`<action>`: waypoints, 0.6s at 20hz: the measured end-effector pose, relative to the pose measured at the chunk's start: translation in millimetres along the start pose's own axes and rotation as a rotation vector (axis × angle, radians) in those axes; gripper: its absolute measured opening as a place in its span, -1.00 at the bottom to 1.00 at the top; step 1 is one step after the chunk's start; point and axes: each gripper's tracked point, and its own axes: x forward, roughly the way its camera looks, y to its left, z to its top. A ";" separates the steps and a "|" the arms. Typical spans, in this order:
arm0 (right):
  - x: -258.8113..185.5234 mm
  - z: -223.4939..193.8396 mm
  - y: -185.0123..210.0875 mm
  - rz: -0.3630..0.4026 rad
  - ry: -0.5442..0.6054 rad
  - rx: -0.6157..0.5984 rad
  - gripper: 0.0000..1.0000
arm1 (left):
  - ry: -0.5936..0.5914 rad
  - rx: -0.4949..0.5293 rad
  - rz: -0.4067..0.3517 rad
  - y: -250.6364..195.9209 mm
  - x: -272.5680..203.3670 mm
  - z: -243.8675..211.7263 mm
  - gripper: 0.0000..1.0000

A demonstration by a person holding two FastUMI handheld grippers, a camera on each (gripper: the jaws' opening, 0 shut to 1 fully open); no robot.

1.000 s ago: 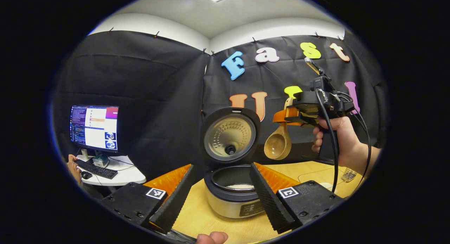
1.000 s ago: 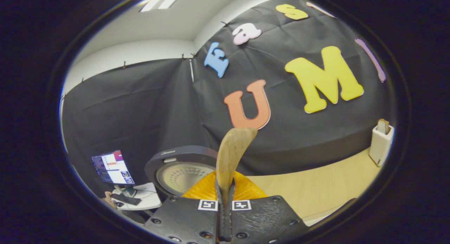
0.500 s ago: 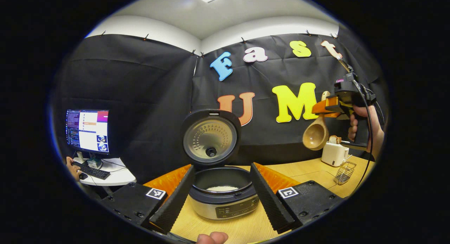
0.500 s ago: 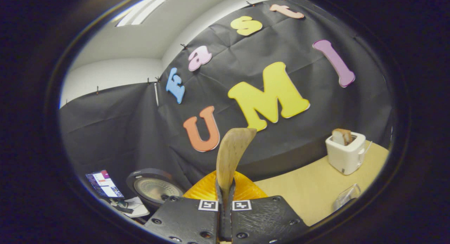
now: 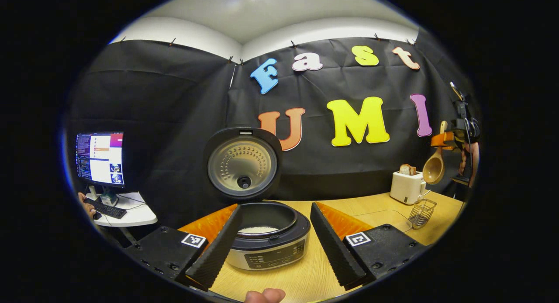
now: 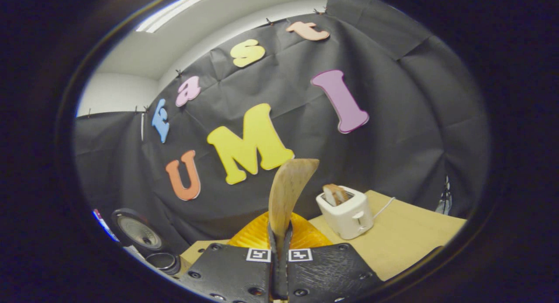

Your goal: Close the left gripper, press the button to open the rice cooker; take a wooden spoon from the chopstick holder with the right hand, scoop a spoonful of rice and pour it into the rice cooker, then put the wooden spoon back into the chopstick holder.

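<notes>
The rice cooker (image 5: 266,246) stands open on the wooden table, its lid (image 5: 242,163) upright and white rice (image 5: 260,229) in the pot. My left gripper (image 5: 275,207) is open, its fingers framing the cooker from the near side and holding nothing. Far to the right and raised, my right gripper (image 5: 443,139) is shut on the wooden spoon (image 5: 434,168), whose bowl hangs down above the wire chopstick holder (image 5: 421,212). In the right gripper view, the spoon (image 6: 288,191) rises from the shut right gripper (image 6: 279,233), and the cooker (image 6: 139,233) sits at the lower left.
A white toaster (image 5: 407,186) with a slice of bread stands at the back right, next to the holder; it appears as the toaster (image 6: 347,209) just beyond the spoon. A monitor (image 5: 99,159) and keyboard on a small white table stand off to the left, where a person's hand rests.
My right gripper has carried the spoon away from the cooker to the right, toward the toaster and holder. The left gripper's view has shifted right; its fingers stay open.
</notes>
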 end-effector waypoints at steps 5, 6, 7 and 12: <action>20.6 -29.1 -51.0 -0.093 0.032 -0.016 -1.00 | 0.016 -0.008 0.002 1.5 -0.6 -1.2 1.00; 25.0 -41.0 -57.8 -0.102 0.044 -0.020 -0.99 | 0.015 -0.002 0.007 2.6 -1.0 -0.8 1.00; 30.4 -50.6 -63.2 -0.112 0.058 -0.023 -0.99 | 0.013 0.000 0.006 3.0 -1.6 -0.5 0.99; 44.7 -83.0 -73.7 -0.135 0.072 -0.045 -1.00 | 0.013 -0.014 0.002 6.6 -3.2 0.5 1.00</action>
